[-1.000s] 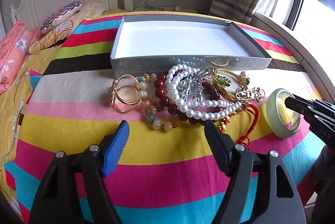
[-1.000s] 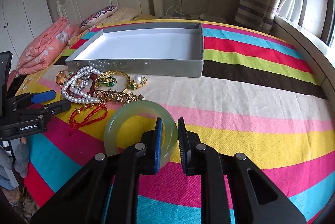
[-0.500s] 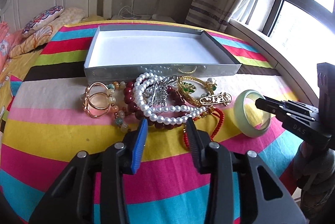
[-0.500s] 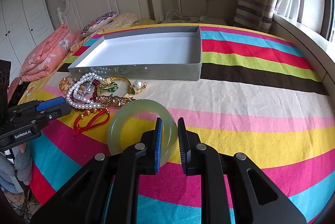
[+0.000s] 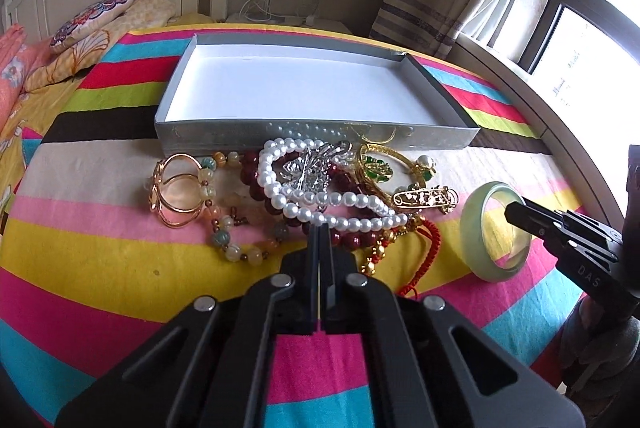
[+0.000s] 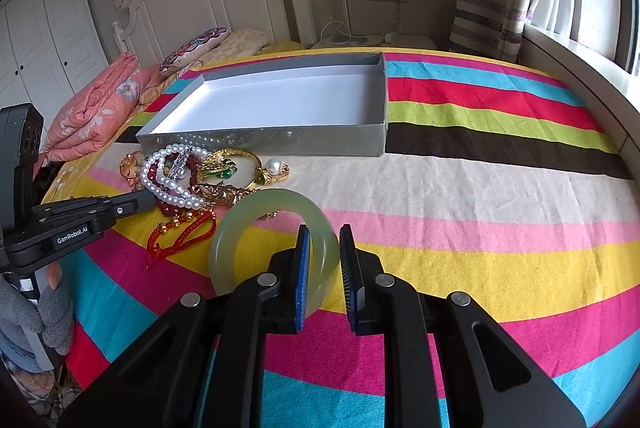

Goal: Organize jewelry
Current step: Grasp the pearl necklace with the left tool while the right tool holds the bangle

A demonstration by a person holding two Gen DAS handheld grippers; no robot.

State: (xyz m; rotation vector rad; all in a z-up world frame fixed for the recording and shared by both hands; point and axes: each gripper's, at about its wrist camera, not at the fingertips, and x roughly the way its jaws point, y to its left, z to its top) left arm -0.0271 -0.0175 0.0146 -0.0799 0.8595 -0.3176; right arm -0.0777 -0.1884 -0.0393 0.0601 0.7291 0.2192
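Now the left gripper's (image 5: pixel 320 228) fingers have closed beside the pearl strand (image 5: pixel 320 200).

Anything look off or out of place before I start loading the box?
The jewelry pile is tangled: the pearl strand loops over the dark red beads and silver piece. The box holds nothing. The green bangle stands on edge in the right gripper.
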